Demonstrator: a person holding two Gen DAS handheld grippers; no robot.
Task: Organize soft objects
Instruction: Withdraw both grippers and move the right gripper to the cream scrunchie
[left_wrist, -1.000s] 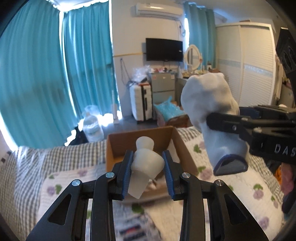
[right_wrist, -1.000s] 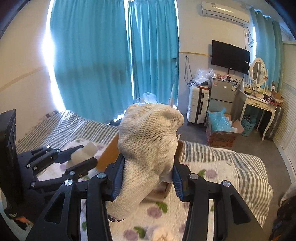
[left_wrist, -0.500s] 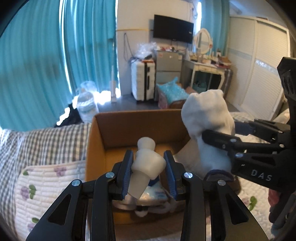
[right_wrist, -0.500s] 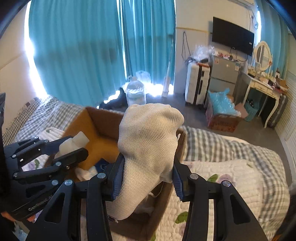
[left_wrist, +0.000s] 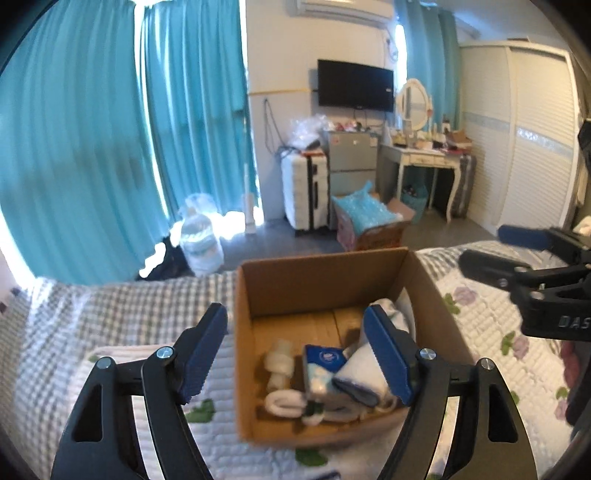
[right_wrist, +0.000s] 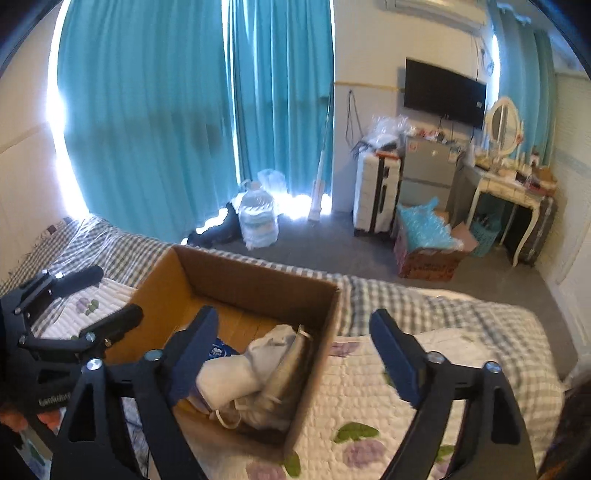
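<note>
Matt brown cardboard box (left_wrist: 325, 280) — soft knitted cloth sock (right_wrist: 229, 380) inside, quilted bedspread (right_wrist: 369, 384) beneath.

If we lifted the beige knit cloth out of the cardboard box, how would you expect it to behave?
The beige knit cloth lies crumpled in the cardboard box, so it would probably droop limply. It looks light, and its coarse weave should grip rather than slip.

Teal curtains (left_wrist: 110, 147) across window. Black television (left_wrist: 355, 90) on wall, air conditioner (left_wrist: 340, 9) above. White suitcase (left_wrist: 304, 190) beside small fridge (left_wrist: 349, 162). Water jug (right_wrist: 258, 219) on floor near curtains. Dressing table (right_wrist: 506, 192) with oval mirror (right_wrist: 503, 123). White wardrobe (left_wrist: 517, 140) at right.
</note>
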